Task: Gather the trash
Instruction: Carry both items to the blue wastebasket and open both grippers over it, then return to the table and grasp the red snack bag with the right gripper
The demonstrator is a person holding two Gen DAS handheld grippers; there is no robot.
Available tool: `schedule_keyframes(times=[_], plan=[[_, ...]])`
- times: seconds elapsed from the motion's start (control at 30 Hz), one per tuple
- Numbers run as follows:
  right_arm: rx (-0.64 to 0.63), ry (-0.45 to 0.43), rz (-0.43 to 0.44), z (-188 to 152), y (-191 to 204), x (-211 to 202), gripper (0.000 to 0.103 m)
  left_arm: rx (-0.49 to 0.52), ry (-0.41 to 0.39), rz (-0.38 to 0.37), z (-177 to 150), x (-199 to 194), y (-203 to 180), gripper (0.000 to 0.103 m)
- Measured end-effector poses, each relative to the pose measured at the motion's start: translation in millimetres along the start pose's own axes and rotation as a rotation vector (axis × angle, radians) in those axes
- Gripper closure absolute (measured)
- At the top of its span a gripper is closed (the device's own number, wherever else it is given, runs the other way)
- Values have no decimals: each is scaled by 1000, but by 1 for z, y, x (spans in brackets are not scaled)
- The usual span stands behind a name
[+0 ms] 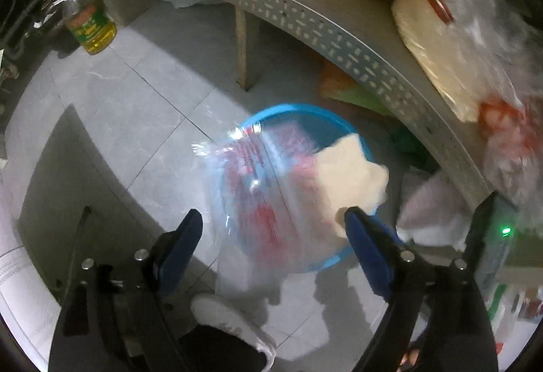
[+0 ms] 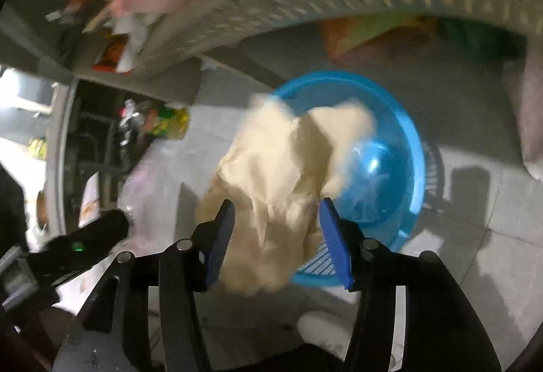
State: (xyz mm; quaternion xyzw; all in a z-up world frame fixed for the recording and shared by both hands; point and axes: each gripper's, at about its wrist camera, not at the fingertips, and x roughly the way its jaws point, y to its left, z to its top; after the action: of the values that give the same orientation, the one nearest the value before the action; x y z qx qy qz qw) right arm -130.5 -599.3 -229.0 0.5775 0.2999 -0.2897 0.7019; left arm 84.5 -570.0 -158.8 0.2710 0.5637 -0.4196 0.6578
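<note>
A crumpled cream paper wad [image 2: 271,188] sits at frame centre between the spread right tongs [image 2: 276,236], over the blue basket [image 2: 412,148] on the tiled floor [image 1: 112,93], while the left tongs [image 1: 273,226], also spread, frame a clear plastic wrapper [image 1: 258,188].

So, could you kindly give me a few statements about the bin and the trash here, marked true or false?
1. The blue basket stands on a tiled floor. True.
2. The cream crumpled paper lies between the right claw fingers. True.
3. The left claw is clamped shut. False: its fingers stand wide apart around a clear plastic wrapper.
4. The oil bottle lies inside the basket. False: it stands on the floor, away from it.
</note>
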Motion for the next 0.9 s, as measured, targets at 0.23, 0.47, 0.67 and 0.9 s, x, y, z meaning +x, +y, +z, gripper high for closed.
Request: schedule_keyframes(times=[0.23, 0.47, 0.67, 0.9], plan=[[7, -34, 15, -16, -12, -15, 52, 36, -110, -68, 1, -33, -3, 19], [-68, -86, 20, -30, -3, -48, 49, 89, -238, -192, -29, -109, 3, 19], [-203, -130, 15, -65, 26, -100, 35, 55, -305, -297, -83, -181, 37, 18], [-465, -233, -46, -106, 86, -168, 19, -10, -428, -290, -186, -264, 103, 18]])
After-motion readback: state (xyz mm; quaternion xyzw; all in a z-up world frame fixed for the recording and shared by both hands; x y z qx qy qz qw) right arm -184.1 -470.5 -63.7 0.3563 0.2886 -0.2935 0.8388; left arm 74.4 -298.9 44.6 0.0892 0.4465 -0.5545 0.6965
